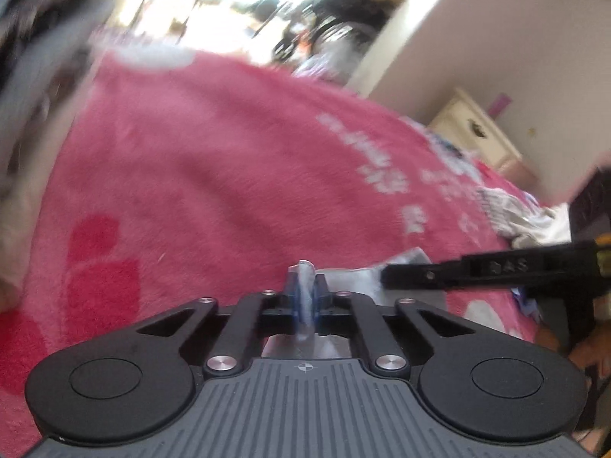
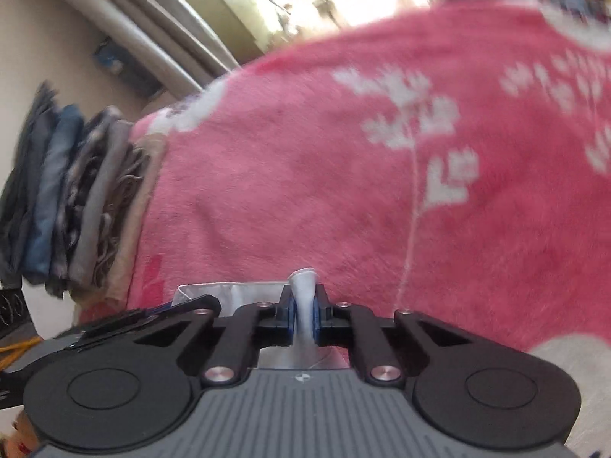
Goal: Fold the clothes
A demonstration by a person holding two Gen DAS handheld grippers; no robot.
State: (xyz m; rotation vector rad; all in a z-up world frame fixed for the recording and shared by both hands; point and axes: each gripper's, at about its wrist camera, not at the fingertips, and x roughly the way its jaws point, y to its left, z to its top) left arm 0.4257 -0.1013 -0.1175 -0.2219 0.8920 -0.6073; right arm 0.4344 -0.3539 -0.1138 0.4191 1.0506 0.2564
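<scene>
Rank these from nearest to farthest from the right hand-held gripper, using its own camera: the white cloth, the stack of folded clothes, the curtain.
1. White cloth, pinched in the right hand-held gripper.
2. Stack of folded clothes, left.
3. Curtain, upper left, behind the stack.

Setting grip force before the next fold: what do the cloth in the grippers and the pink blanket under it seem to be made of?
Cloth: thin, smooth woven fabric, pale white-grey, judging by how flat it bunches between the shut right gripper and left gripper. Blanket: thick plush fleece, matte; the fuzzy nap shows, though blur leaves the fibre open.
</scene>
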